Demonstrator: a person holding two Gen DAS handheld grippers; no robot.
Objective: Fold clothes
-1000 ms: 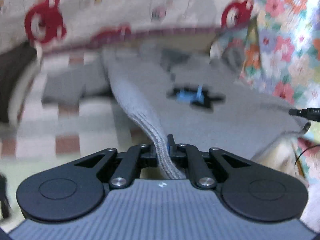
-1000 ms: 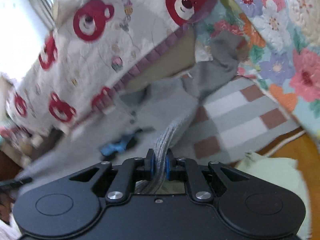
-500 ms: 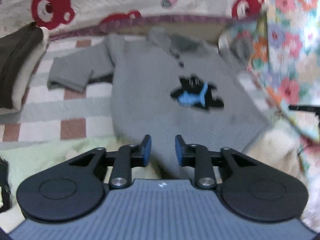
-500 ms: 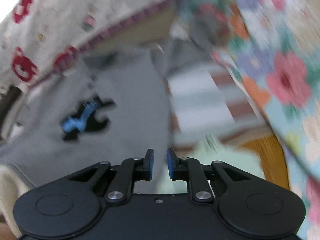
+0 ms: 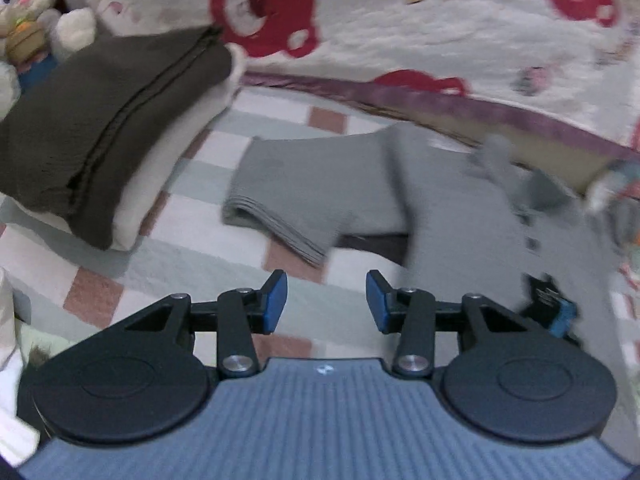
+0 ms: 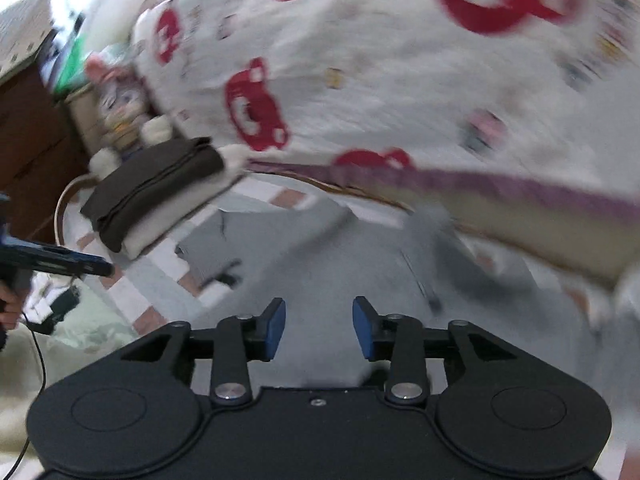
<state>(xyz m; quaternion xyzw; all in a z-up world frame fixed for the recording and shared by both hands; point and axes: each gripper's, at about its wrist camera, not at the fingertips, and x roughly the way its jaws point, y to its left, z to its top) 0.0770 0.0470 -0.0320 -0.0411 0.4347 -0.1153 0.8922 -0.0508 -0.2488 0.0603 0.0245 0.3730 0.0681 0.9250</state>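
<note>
Both grippers, left and right: fingers wide apart, empty | grey knit sweater: soft, limp | pinch ribbed sleeve cuff

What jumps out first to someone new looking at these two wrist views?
Probably the white quilt with red bear faces filling the background, above the checked bed cover. Next, the grey knit sweater lying flat ahead of the left gripper, one sleeve spread sideways, with both the left gripper and right gripper open and empty. At far left sits a folded dark brown garment on a cream one.
</note>
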